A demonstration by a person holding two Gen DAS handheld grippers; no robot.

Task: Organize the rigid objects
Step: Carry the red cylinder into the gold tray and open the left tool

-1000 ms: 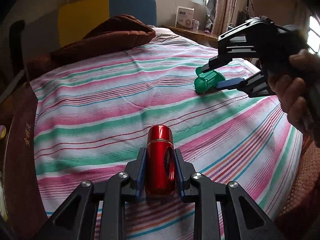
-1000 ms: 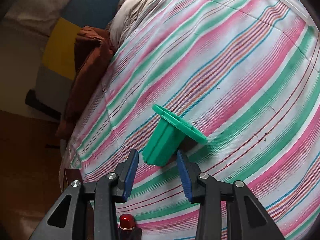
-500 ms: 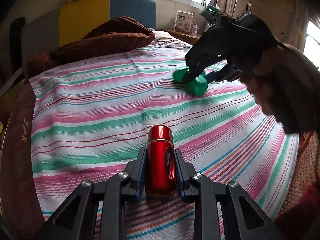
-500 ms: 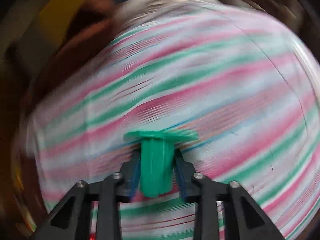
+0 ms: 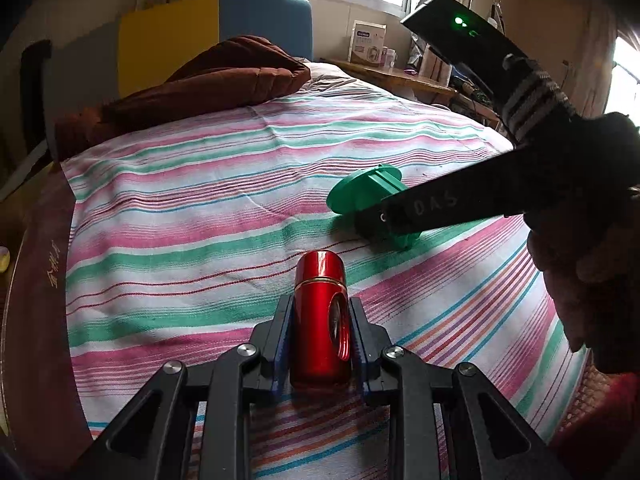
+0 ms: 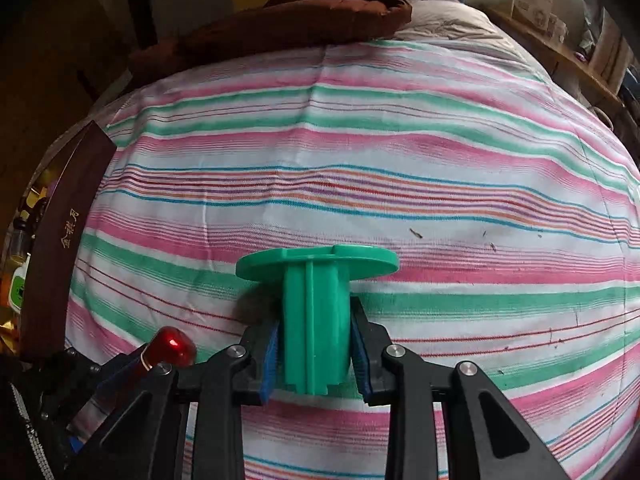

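My left gripper (image 5: 320, 340) clamps a red bottle (image 5: 319, 316), lying pointed away over the near part of the striped bed (image 5: 200, 208). My right gripper (image 6: 314, 356) grips a green spool (image 6: 314, 312) by its ribbed stem, flange facing away, just right of and beyond the bottle, above the sheet.

Raised letters "DAS" stand on the right hand-held gripper (image 5: 394, 218); gold characters mark the dark brown board (image 6: 68, 220).

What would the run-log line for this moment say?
left gripper: shut on red canister | right gripper: shut on green spool | both above striped bedsheet
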